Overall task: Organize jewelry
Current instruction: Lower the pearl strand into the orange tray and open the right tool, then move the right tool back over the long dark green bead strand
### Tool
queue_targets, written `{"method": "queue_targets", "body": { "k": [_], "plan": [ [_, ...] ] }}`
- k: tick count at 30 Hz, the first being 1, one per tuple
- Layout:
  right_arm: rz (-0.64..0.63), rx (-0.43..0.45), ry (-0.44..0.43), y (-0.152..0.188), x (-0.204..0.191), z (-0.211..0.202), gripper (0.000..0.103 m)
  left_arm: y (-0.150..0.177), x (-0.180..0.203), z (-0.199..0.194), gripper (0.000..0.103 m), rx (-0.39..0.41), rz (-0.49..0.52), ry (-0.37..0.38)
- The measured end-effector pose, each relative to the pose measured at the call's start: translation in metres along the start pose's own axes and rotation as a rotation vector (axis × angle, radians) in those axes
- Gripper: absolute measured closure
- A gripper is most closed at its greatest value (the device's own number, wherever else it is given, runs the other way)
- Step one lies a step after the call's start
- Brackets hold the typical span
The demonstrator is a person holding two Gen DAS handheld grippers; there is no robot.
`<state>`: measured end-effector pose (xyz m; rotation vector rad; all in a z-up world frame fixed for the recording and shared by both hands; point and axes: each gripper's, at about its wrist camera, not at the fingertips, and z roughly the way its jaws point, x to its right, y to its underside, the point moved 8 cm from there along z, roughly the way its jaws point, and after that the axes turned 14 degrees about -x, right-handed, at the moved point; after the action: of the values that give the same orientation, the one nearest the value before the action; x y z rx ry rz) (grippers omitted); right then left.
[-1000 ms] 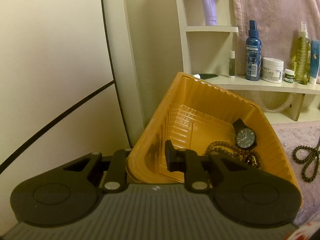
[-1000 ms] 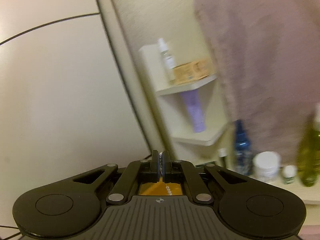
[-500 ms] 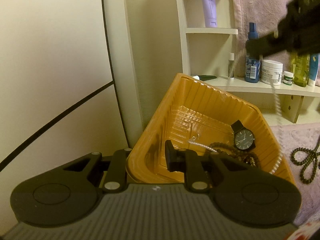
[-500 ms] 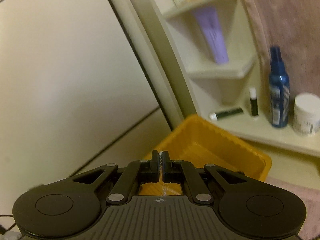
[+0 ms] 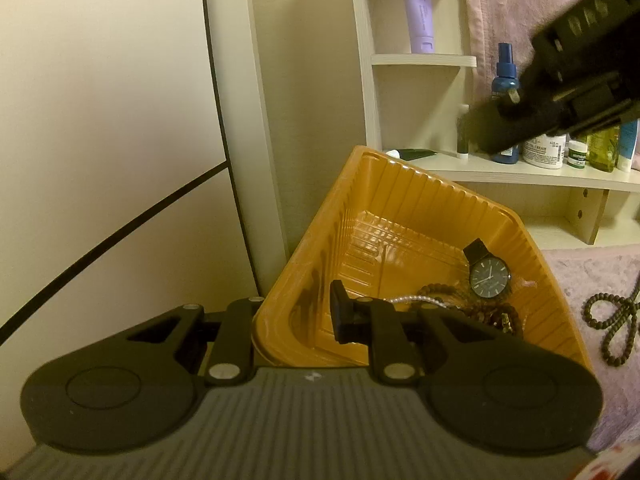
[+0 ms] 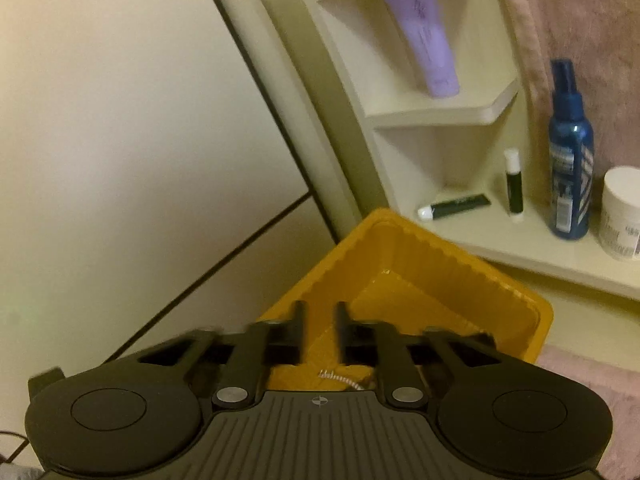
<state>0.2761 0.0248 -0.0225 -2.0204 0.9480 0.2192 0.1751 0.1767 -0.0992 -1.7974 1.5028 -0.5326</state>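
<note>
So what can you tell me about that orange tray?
The orange tray looks like thin, glossy plastic with ribbed walls and a stepped floor. It sits tilted, its near wall pinched by the left gripper. Inside lie a black watch, dark beads and a silvery chain. The right gripper hovers open above it.

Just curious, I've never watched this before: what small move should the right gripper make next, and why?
Probably lift the right gripper clear. Its jaws have just been opening, with nothing between them, and the silver chain lies in the orange tray; beads wait outside.
</note>
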Motion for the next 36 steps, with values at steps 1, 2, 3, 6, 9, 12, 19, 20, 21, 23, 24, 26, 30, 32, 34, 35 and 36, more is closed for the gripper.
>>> {"method": "queue_targets", "body": {
  "k": [1, 2, 3, 6, 9, 12, 19, 20, 21, 23, 24, 26, 30, 32, 34, 35, 36],
  "plan": [
    [-0.002, 0.011, 0.001, -0.001, 0.0, -0.003, 0.06, 0.0, 0.0, 0.0, 0.085, 0.0, 0.0, 0.0],
    [-0.007, 0.021, 0.004, -0.002, -0.001, -0.006, 0.057, 0.0, 0.0, 0.0, 0.085, -0.001, -0.001, 0.0],
    [-0.011, 0.023, 0.007, -0.001, -0.001, -0.008, 0.057, 0.0, 0.0, 0.0, 0.085, -0.001, -0.002, 0.001],
    [-0.007, 0.005, 0.033, 0.01, 0.004, -0.014, 0.056, 0.0, 0.0, 0.001, 0.085, -0.003, 0.001, 0.001],
    [0.004, -0.01, 0.067, 0.029, 0.016, -0.02, 0.055, 0.001, 0.0, 0.001, 0.085, -0.002, 0.004, 0.0],
    [0.029, -0.02, 0.113, 0.051, 0.033, -0.029, 0.055, 0.0, 0.0, 0.001, 0.085, -0.004, 0.005, -0.003],
    [0.122, -0.052, 0.239, 0.103, 0.081, -0.056, 0.054, 0.001, 0.001, 0.004, 0.085, -0.009, 0.015, -0.018],
    [0.138, -0.056, 0.255, 0.109, 0.088, -0.06, 0.054, 0.001, 0.001, 0.004, 0.085, -0.011, 0.017, -0.02],
    [0.154, -0.061, 0.271, 0.114, 0.095, -0.062, 0.054, 0.001, 0.001, 0.005, 0.085, -0.013, 0.017, -0.022],
    [0.187, -0.071, 0.302, 0.124, 0.11, -0.067, 0.054, 0.001, 0.001, 0.005, 0.085, -0.015, 0.02, -0.027],
    [0.202, -0.074, 0.318, 0.129, 0.117, -0.07, 0.054, 0.001, 0.001, 0.005, 0.085, -0.015, 0.021, -0.029],
    [0.23, -0.08, 0.362, 0.138, 0.132, -0.075, 0.054, 0.001, 0.001, 0.006, 0.085, -0.017, 0.022, -0.034],
    [0.272, -0.08, 0.426, 0.155, 0.157, -0.089, 0.049, 0.002, 0.001, 0.007, 0.085, -0.022, 0.021, -0.037],
    [0.285, -0.085, 0.462, 0.163, 0.171, -0.094, 0.045, 0.002, 0.002, 0.006, 0.085, -0.022, 0.026, -0.038],
    [0.292, -0.086, 0.481, 0.169, 0.181, -0.098, 0.042, 0.002, 0.001, 0.007, 0.085, -0.024, 0.024, -0.037],
    [0.296, -0.086, 0.481, 0.171, 0.184, -0.1, 0.04, 0.003, 0.001, 0.007, 0.085, -0.025, 0.024, -0.038],
    [0.298, -0.088, 0.481, 0.173, 0.187, -0.1, 0.039, 0.003, 0.001, 0.007, 0.085, -0.026, 0.024, -0.038]
  ]
}}
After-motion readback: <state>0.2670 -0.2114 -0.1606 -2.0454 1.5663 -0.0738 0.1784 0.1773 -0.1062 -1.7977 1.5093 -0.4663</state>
